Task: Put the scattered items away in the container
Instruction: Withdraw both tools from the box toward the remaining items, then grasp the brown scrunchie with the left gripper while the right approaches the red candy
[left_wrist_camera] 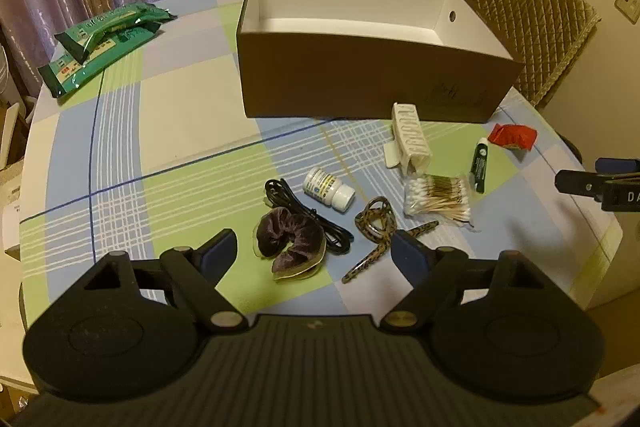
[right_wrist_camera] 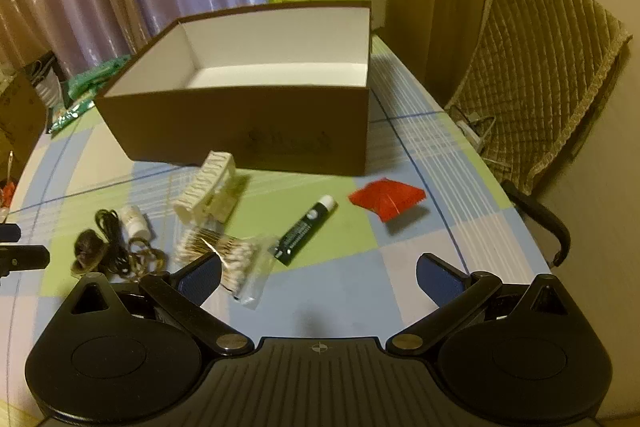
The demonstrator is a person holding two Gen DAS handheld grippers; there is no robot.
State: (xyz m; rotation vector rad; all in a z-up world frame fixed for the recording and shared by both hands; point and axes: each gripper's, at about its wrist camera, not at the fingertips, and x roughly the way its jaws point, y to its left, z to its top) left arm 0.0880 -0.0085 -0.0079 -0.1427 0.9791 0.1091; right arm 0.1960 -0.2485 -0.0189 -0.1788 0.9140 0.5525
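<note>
In the left wrist view the left gripper (left_wrist_camera: 314, 253) sits at the bottom centre with its fingers spread apart, holding nothing. Just above and between them lie the scrunchie (left_wrist_camera: 289, 241), the black cable (left_wrist_camera: 308, 217) and the spotted hair clip (left_wrist_camera: 376, 227). Higher up lie the pill bottle (left_wrist_camera: 329, 189), the cotton swabs (left_wrist_camera: 438, 195) and the white hair claw (left_wrist_camera: 410, 141). The box (left_wrist_camera: 360, 83) stands open in the upper centre.

In the right wrist view the right gripper (right_wrist_camera: 318, 277) is also spread apart and holds nothing; the tube (right_wrist_camera: 304, 229) lies just above it and the red packet (right_wrist_camera: 386, 203) lies up and to the right.
</note>
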